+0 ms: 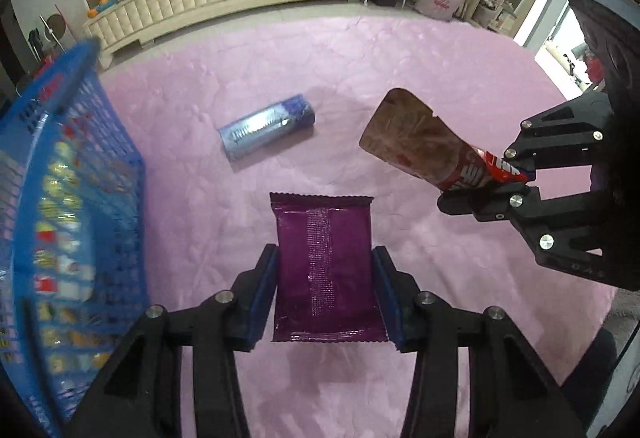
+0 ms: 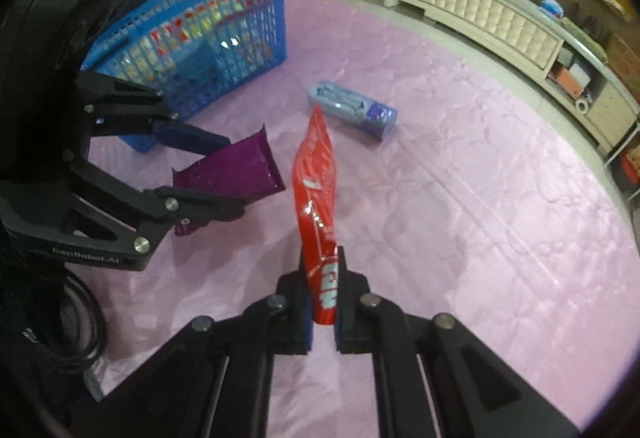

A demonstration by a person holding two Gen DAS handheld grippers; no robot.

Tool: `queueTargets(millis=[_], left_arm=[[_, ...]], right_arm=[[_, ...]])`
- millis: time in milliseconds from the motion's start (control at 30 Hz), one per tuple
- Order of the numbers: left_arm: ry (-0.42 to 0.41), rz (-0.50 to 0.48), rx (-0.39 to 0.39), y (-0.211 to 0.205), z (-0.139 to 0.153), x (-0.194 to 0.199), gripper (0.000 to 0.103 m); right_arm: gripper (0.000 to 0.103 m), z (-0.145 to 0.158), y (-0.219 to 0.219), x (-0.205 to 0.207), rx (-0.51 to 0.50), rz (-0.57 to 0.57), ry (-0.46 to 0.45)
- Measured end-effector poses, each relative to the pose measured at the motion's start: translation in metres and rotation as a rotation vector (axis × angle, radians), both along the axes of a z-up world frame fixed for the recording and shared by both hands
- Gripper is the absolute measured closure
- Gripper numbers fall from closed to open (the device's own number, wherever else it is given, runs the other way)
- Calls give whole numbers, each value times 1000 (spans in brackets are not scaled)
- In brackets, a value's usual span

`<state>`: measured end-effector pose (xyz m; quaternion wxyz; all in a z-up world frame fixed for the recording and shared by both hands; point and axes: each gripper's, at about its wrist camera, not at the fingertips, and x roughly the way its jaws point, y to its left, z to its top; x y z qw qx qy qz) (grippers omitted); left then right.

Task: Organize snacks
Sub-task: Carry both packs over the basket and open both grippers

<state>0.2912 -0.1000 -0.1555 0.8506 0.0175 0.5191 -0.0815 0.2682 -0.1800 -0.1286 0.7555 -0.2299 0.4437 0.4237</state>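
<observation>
Flat purple foil snack packet (image 1: 326,266) clamped in left gripper (image 1: 326,298); red foil snack pouch (image 2: 316,194) pinched in right gripper (image 2: 323,298). Brown pouch back visible only from left wrist; blue mesh plastic basket (image 2: 240,34) clearer from right.

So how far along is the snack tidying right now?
Several snacks already sit in the blue basket. In hand: left gripper grips the purple packet, right gripper the red packet. Left: a blue-silver tube lying on the pink cover.
</observation>
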Motion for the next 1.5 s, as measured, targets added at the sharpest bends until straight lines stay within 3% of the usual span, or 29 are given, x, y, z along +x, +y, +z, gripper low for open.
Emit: queueTargets(millis=[300,567,900,1167,1500], left_arm=[[-121,7,-16,16,70,-38,59],[-226,47,-10,68,120,-65,59],[-210,121,55,148,125,-93,59],[-181,175,37,192,113,-103,58],[-96,214,0,221,79,-98,58]], right_arm=[[93,62,19,-39,9,2,-102],[93,101,56,-52,23,-7,-147],[94,117,124,-63,55,56,-153],[93,102,183,-75,12,134,-130],[93,69,224,-72,-45,130,-75]])
